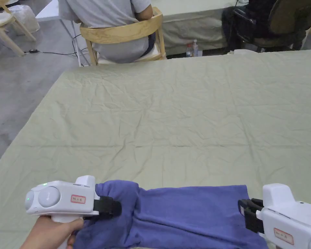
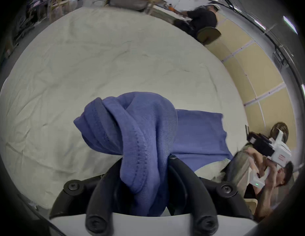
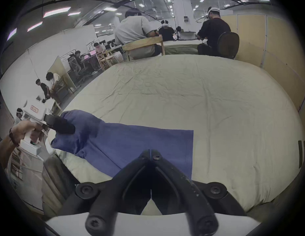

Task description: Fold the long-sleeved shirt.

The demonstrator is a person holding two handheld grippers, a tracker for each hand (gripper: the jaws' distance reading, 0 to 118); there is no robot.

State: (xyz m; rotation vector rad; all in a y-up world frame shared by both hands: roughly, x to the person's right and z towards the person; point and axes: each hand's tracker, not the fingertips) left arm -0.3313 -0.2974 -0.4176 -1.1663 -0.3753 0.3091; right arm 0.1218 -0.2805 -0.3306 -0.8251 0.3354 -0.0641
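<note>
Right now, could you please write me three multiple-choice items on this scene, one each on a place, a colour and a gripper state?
1. Where does the long-sleeved shirt lie?
A. along the near edge of the table
B. at the far edge
C. on the wooden chair

2. What colour is the shirt?
A. green
B. blue-purple
C. white

3. What is the left hand-held gripper doing?
A. hanging open
B. shut on nothing
C. shut on shirt fabric

Answers:
1 A, the head view shows it closest to the camera.
2 B, it stands out against the pale green table cover.
3 C, bunched cloth sits between its jaws in the left gripper view, while the right hand-held gripper is shut at the shirt's other end.
</note>
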